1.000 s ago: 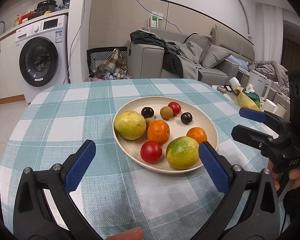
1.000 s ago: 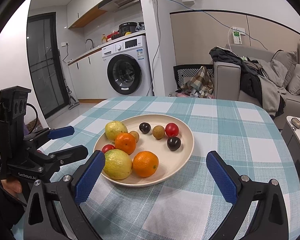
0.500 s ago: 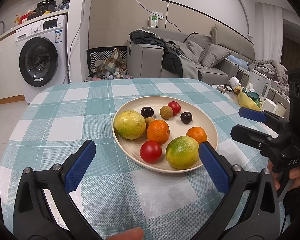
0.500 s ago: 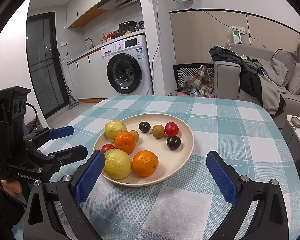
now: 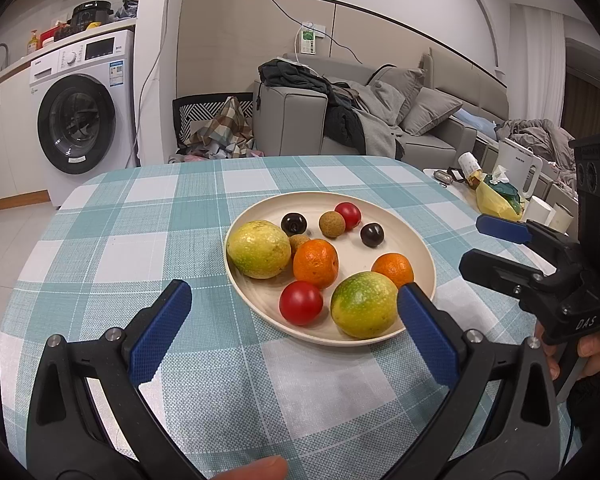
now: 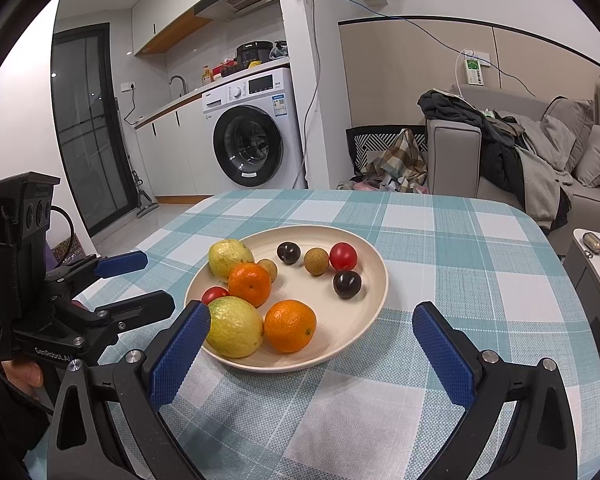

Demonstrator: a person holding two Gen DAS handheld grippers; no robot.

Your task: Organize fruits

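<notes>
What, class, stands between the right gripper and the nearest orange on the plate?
Nothing visible. The right gripper is open before the plate, and the nearest orange lies just beyond its fingertips.

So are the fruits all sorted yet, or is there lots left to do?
Nothing looks sorted yet. All the fruit sits mixed on the one cream plate: two oranges, two red tomatoes, two dark plums, two yellow-green fruits and some small brown ones. Nothing is in hand: the left hand-held gripper and the right hand-held gripper are both open and empty, near the plate's front edge. So all of the sorting is left.
</notes>
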